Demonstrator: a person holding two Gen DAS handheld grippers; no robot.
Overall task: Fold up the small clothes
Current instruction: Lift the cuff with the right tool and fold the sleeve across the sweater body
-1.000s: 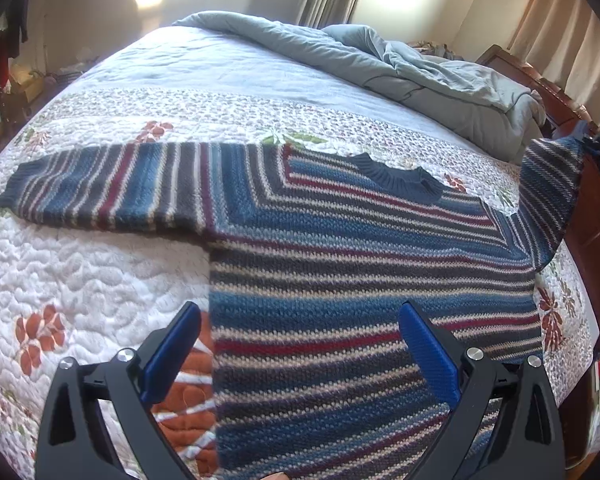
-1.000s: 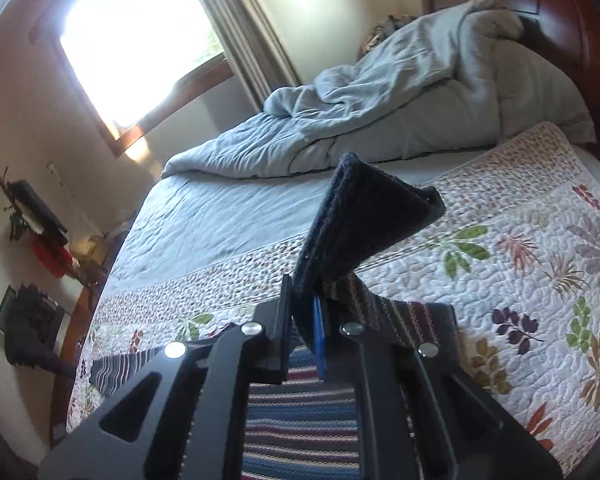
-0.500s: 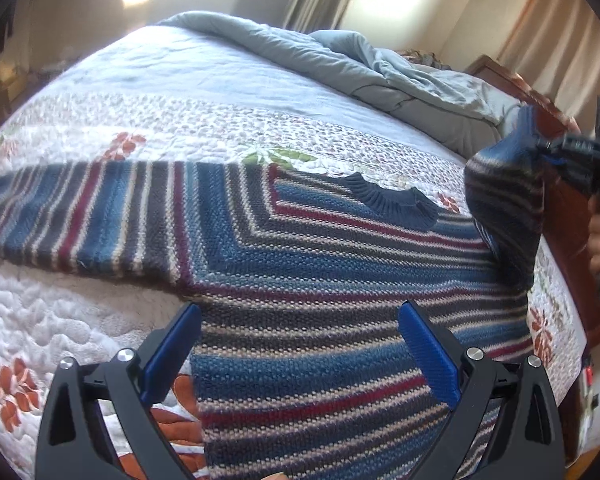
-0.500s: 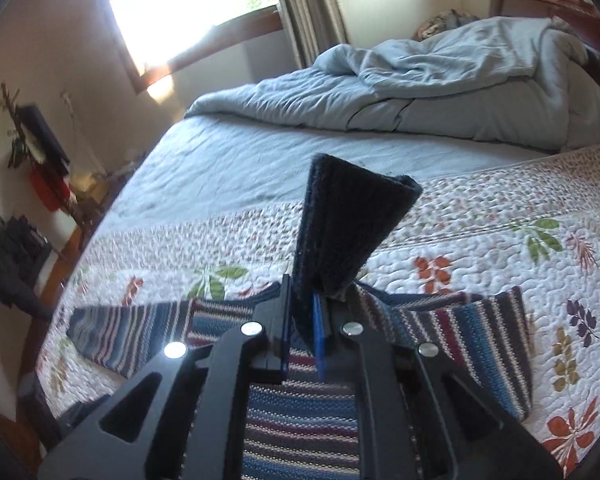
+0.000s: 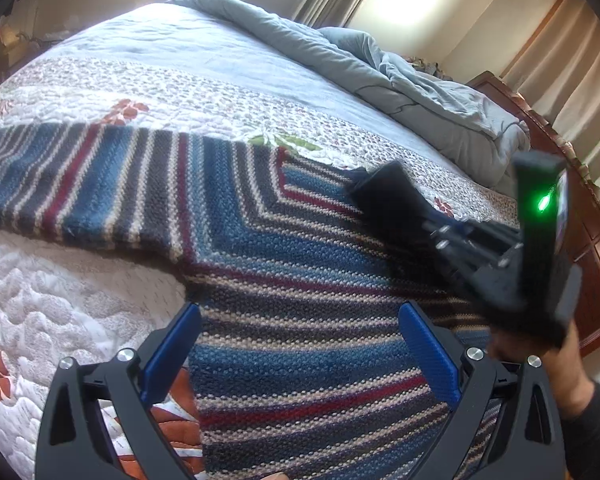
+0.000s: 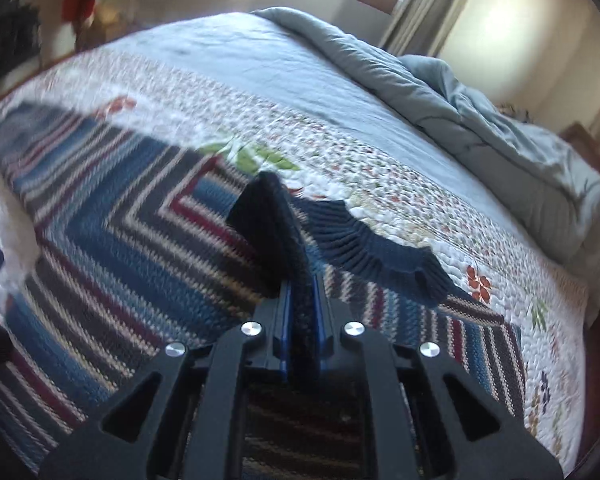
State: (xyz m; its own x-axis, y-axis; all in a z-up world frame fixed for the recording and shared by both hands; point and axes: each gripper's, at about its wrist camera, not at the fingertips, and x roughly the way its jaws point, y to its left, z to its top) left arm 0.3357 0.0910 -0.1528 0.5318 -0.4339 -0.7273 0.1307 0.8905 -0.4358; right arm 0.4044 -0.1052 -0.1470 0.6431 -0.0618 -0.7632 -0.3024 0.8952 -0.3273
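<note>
A blue, maroon and cream striped knit sweater (image 5: 292,264) lies flat on the quilted bed, its left sleeve (image 5: 80,184) stretched out to the left. My left gripper (image 5: 300,316) hovers open over the sweater's lower body with nothing between its blue pads. My right gripper (image 6: 301,284) is shut on the dark ribbed cuff (image 6: 268,216) of the other sleeve. It holds the cuff low over the chest, just left of the navy collar (image 6: 363,240). In the left wrist view the right gripper (image 5: 427,216) comes in from the right with the cuff (image 5: 383,196) sticking out ahead of it.
The floral quilt (image 5: 60,300) covers the bed around the sweater. A rumpled grey duvet (image 5: 399,80) is heaped at the far side. A wooden bed frame (image 5: 595,240) runs along the right edge. A person's hand (image 5: 555,364) grips the right tool.
The right gripper has swung down and leftward with the cuff, rolling as it went, from the bed's right edge to above the chest. The left gripper has drifted slightly forward and lower.
</note>
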